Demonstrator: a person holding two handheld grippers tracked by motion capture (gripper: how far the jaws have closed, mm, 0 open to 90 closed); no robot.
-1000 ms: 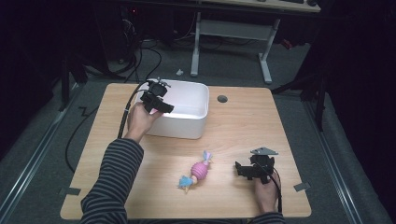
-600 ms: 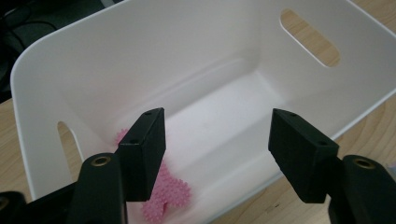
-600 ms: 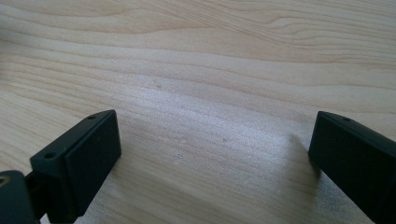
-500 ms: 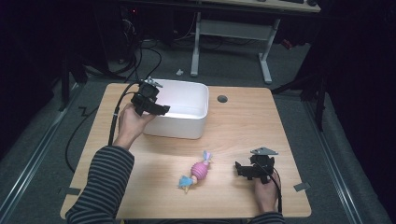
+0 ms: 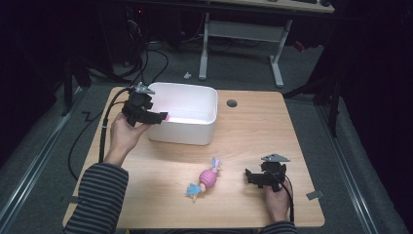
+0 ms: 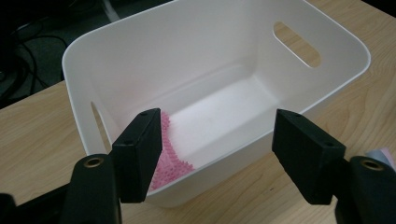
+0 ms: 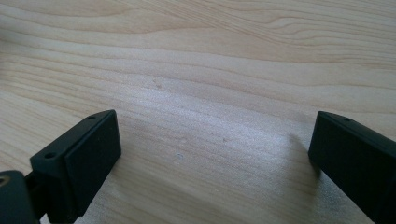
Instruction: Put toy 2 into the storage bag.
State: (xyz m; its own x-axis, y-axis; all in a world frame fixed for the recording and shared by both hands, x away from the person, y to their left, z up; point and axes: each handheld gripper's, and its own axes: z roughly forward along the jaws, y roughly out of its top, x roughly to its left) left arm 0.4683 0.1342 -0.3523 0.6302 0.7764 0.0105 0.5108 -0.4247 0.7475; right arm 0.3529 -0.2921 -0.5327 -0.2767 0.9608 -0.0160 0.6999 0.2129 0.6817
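A white rectangular plastic bin (image 6: 224,88) with slot handles stands on the light wooden table (image 5: 253,131), toward its far left. Inside, at the bin's near corner, lies a pink spiky rubber mat-like piece (image 6: 170,156); the left jaw covers part of it, so its full shape is unclear. The left gripper (image 5: 155,117) is held at the bin's left rim, tilted down toward the inside, jaws spread wide with nothing between them; the left hand (image 5: 124,136) grips it from below, with a striped sleeve (image 5: 97,195) behind. Near the table's front centre lies a pink and blue candy-shaped toy (image 5: 204,180), apart from both grippers. At the right front, the right gripper (image 5: 254,178) sits low over bare wood, jaws wide apart and empty.
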